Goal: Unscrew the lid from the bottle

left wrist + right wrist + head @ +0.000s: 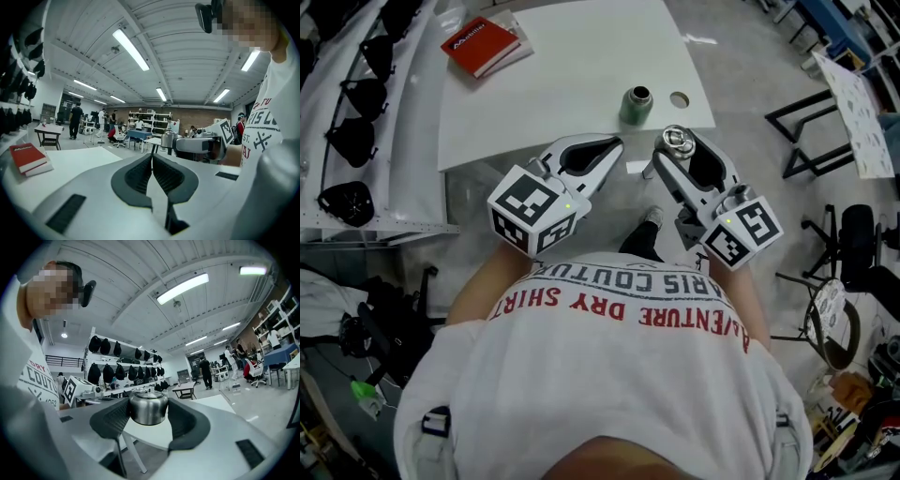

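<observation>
Lid's already off. Right gripper [676, 147] has the lid [148, 412] clamped between its pads by the side wall, jaws wide around it, held in the air just off the table's [581, 66] near edge.

Bottle [636, 105] stands upright on the white table near that edge, just ahead of both grippers, and nothing touches it. Mouth is open. Inside reads dark from the head view, so we can't tell whether it holds anything.

Left gripper [617, 144] is fully closed on nothing, pads meeting, hovering beside the right one and short of the bottle.

Handling, our read:
- Lid looks like polished steel: rigid, smooth, probably slick on the pads. Domed top with a small knob. The straight side wall is the place to hold it, as now. The dome would squirt out.
- Bottle looks like a rigid metal cylinder with a greenish body. Likely light if empty, so it tips easily when bumped. We'd take it mid-body, not by the rim.
- Neither looks fragile, and the main risk is the lid dropping and rolling.

Also on the table: a red book [483, 44] at the far left corner and a small round thing [679, 98] right of the bottle, too small to identify.
</observation>
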The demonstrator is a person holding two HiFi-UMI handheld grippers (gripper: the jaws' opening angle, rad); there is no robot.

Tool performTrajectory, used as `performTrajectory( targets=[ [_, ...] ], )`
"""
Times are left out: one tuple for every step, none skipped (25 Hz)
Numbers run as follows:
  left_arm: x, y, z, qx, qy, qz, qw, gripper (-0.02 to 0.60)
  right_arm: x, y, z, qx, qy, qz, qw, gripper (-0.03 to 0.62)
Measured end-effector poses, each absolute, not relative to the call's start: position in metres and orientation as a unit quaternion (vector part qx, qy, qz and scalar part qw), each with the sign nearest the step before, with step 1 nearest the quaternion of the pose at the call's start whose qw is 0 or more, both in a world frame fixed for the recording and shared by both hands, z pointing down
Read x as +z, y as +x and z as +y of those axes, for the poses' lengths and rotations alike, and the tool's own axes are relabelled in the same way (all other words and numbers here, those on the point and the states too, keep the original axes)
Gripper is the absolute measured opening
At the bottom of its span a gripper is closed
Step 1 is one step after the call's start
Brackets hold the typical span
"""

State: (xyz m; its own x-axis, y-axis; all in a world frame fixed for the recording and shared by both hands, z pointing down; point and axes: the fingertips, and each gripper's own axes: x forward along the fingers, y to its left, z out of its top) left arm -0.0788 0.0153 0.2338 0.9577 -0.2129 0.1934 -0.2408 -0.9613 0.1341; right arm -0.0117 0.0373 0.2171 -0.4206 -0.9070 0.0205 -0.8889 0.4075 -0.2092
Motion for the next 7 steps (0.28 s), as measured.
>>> performTrajectory(
  targets=[
    [0.2336, -0.0792, 0.0158, 0.089, 0.986, -0.114, 0.079, 0.034, 0.2179, -0.0110, 0.0381, -0.095, -0.538, 0.836, 0.048, 0.256],
    [0.2339, -0.0798, 0.0162, 0.090, 0.986, -0.114, 0.078, 0.034, 0.2189, -0.0105, 0.0386, -0.095, -0.540, 0.835, 0.046, 0.256],
    [0.2345, -0.0805, 0.0164, 0.091, 0.986, -0.114, 0.078, 0.034, 0.2200, -0.0104, 0.0389, -0.093, -0.543, 0.834, 0.042, 0.256],
    [0.2354, -0.0812, 0.0165, 0.092, 0.986, -0.113, 0.078, 0.034, 0.2207, -0.0105, 0.0391, -0.091, -0.545, 0.833, 0.039, 0.256],
    [0.2364, -0.0819, 0.0166, 0.093, 0.986, -0.113, 0.079, 0.034, 0.2211, -0.0108, 0.0393, -0.089, -0.546, 0.832, 0.037, 0.256],
    [0.2374, -0.0826, 0.0167, 0.094, 0.986, -0.113, 0.079, 0.034, 0.2214, -0.0111, 0.0396, -0.087, -0.546, 0.832, 0.036, 0.256],
    [0.2384, -0.0833, 0.0168, 0.095, 0.986, -0.113, 0.080, 0.034, 0.2216, -0.0115, 0.0398, -0.086, -0.547, 0.832, 0.035, 0.256]
  ],
)
